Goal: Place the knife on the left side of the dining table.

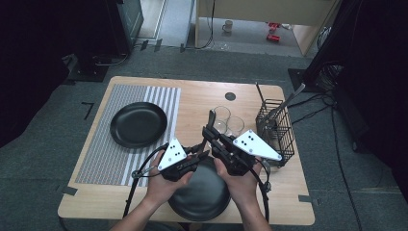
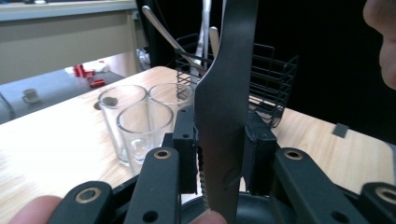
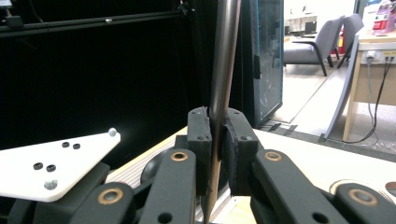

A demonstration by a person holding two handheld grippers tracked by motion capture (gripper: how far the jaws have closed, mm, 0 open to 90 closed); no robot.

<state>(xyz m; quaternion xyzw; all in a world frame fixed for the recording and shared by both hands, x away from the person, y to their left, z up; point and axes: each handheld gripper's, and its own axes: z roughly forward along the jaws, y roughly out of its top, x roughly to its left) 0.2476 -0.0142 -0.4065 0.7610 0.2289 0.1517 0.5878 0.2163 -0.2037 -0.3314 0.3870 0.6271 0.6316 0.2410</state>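
Here, a knife (image 2: 223,116) upright above the near black plate (image 1: 202,197) on the counter (image 1: 202,96), clamped by both: left hand-held gripper (image 2: 219,154) at the serrated blade, right hand-held gripper (image 3: 217,140) clenched on its handle.

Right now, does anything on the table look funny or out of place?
Only one thing: a dark serrated table knife stands upright, clamped by both the left gripper and the right gripper, above the near black round plate.
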